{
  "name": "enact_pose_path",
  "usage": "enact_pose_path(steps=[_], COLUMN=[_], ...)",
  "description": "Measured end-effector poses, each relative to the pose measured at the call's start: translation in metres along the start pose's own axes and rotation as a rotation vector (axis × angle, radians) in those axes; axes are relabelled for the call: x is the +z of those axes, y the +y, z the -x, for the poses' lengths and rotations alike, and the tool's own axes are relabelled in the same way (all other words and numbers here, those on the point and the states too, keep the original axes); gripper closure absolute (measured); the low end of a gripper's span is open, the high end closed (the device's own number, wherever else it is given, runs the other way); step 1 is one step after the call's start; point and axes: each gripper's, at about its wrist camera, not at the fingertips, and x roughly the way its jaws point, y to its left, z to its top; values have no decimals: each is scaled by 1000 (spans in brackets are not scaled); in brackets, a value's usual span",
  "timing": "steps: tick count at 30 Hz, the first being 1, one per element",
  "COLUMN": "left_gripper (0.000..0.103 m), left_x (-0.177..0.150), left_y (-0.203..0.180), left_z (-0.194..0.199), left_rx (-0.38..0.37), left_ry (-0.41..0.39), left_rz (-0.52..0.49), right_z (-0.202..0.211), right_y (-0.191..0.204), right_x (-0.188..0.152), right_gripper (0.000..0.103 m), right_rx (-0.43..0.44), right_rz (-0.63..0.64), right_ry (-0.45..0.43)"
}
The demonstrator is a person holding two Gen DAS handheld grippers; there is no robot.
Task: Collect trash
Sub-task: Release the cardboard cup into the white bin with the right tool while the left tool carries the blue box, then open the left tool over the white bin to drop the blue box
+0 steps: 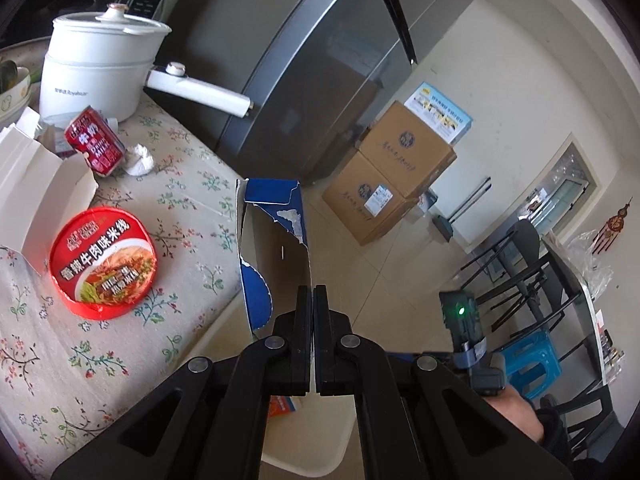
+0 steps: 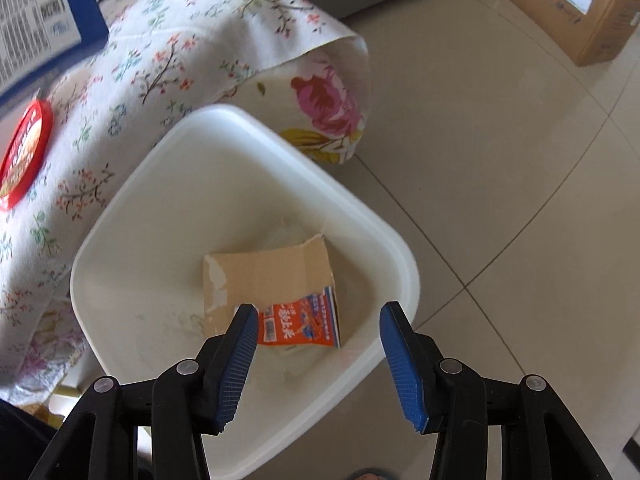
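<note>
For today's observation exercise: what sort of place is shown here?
Probably a home kitchen or dining area: a large grey refrigerator, a white electric cooking pot on a floral tablecloth, and a white bin on tiled floor.

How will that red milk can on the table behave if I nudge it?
The red milk can lies tilted on its side on the soft floral tablecloth, so it will probably roll. Likely empty and light; its smooth metal may slip from a loose grip.

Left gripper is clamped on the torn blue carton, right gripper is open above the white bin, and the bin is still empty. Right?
Not quite: the white bin is not empty. The right wrist view shows a torn cardboard piece lying in it. The left gripper does clamp the torn blue carton, and the right gripper is open above the bin.
</note>
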Motion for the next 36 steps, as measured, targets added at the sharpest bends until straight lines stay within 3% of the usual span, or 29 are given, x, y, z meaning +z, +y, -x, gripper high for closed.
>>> enact_pose_path(steps=[6,15,32,36], left_gripper=[103,103,102,93], left_x=[-28,-58,-65,-58], left_y=[-13,-28,-21,-5], left_z=[-47,-81,-101,-107], left_rx=[79,100,84,190], left_ry=[236,391,437,453], left_rz=[-70,-179,-167,-161], right_z=[9,10,7,6], right_y=[-6,-8,-3,-2], right_x=[6,8,9,10], right_gripper=[46,46,46,46], right_rx=[21,51,69,71], right_rz=[-55,-79,-74,-68], right_ry=[-32,-44,-39,-37])
